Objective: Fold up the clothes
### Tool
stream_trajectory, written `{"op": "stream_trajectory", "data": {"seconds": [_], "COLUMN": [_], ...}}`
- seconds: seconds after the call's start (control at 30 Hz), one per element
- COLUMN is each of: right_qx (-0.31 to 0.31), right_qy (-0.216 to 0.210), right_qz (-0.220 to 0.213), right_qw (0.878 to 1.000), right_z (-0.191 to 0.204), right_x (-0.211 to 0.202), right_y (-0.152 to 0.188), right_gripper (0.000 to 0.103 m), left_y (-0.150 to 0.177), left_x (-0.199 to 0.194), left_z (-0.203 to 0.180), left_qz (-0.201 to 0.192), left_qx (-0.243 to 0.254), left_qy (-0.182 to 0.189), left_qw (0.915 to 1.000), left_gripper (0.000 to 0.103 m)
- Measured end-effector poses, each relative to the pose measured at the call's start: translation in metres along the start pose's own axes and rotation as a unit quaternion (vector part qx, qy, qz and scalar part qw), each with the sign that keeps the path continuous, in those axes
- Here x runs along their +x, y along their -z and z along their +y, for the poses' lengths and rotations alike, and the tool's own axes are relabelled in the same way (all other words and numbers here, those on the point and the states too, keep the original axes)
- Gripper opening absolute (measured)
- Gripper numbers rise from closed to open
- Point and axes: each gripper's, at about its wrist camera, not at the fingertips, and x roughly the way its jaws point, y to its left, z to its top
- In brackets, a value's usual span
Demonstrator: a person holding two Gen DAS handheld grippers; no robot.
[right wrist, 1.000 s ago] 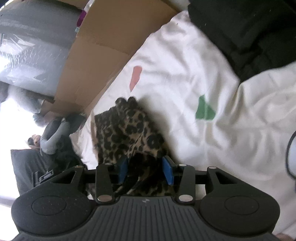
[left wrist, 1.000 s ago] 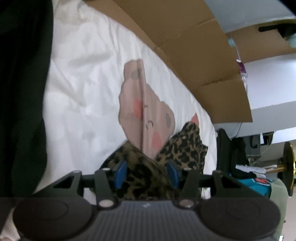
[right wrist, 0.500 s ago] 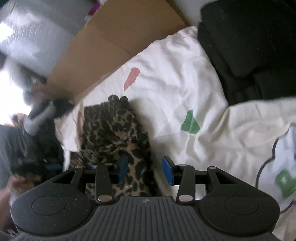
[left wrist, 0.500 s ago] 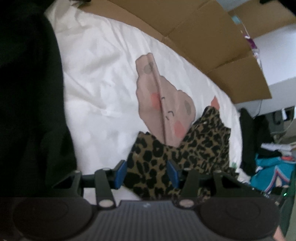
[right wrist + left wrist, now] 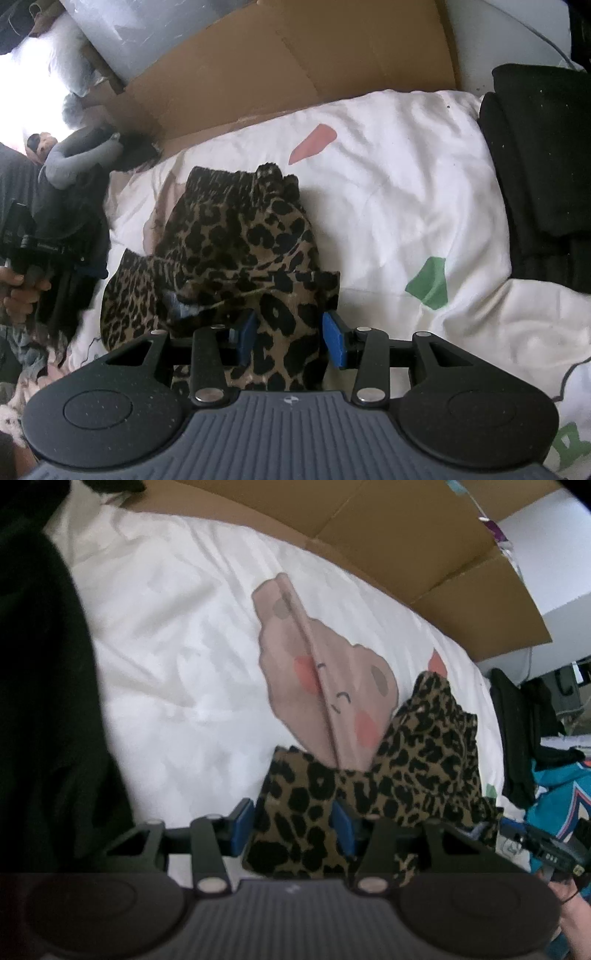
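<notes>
Left wrist view: the left tongs [image 5: 293, 829] pinch one corner of the leopard cloth [image 5: 424, 760] on the bed [image 5: 177, 657], near its cardboard-side edge. The right tongs [image 5: 288, 338] are closing on another corner. If one pulls too hard, the bunched cloth could slip out and crumple.

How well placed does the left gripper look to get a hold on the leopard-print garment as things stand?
Well placed, it seems: the left gripper already has a bunch of the leopard-print garment between its jaws on the white bedcover, and nothing blocks it.
</notes>
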Motion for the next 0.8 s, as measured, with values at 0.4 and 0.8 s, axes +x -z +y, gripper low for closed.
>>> {"op": "stream_trajectory", "data": {"seconds": [0.4, 0.8], "right_qx": [-0.012, 0.027], "right_qy": [-0.003, 0.017], "right_qz": [0.014, -0.005], "right_qw": [1.000, 0.999], "right_z": [0.001, -0.006], "right_x": [0.011, -0.001], "right_y": [-0.007, -0.005], "right_gripper": [0.020, 0.001], "left_y": [0.000, 0.002], "left_x": [0.018, 0.006], "left_z": [0.006, 0.000], "left_qz": [-0.006, -0.045], "left_qx": [-0.009, -0.002], "left_qy": [0.000, -0.004], "left_qw": [0.9999, 0.9990], "left_gripper": [0.038, 0.003]}}
